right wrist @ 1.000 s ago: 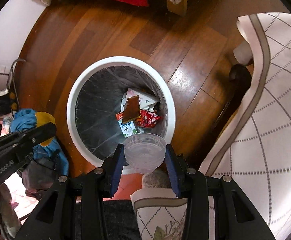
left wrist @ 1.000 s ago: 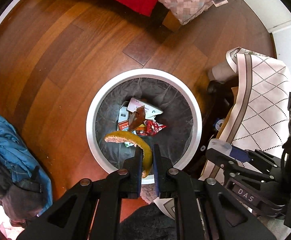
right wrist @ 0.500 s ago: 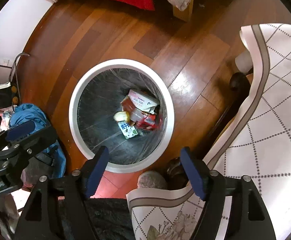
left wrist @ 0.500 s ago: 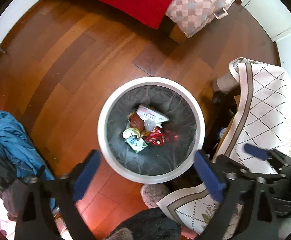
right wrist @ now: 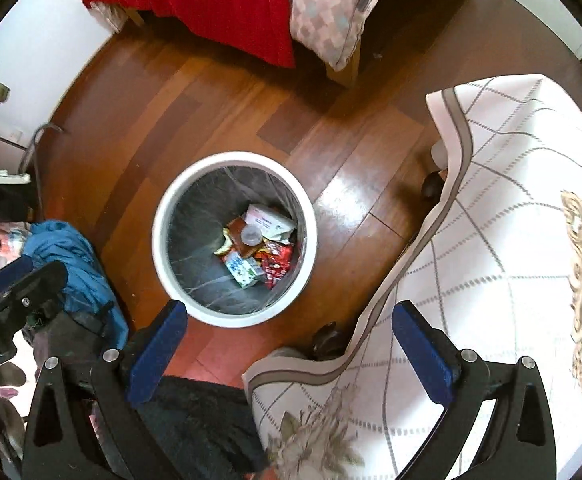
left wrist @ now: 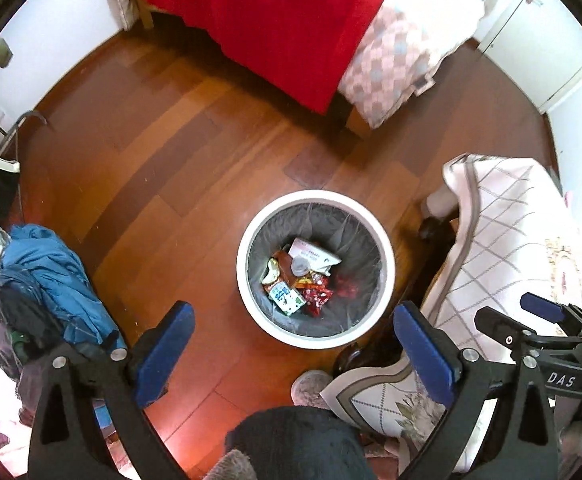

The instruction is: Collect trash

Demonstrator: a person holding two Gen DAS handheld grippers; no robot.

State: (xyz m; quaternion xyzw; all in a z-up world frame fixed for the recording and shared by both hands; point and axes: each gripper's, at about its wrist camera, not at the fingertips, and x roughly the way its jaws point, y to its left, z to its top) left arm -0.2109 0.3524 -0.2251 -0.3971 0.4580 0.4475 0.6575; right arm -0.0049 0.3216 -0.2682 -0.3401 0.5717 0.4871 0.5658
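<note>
A white round trash bin with a clear liner stands on the wood floor. Inside lie a banana peel, a clear plastic cup, a white carton, a small milk box and red wrappers. My left gripper is open and empty, high above the bin's near side. My right gripper is open and empty, above the bin's near right side and the table edge. The right gripper shows in the left wrist view.
A table with a white checked cloth stands right of the bin. A bed with a red blanket and a checked pillow is at the back. Blue clothes are piled on the left. A dark slipper lies near the bin.
The left gripper opened and dropped the banana peel; the right opened and dropped the plastic cup. Both now lie in the bin. Both grippers have risen away from the bin.
</note>
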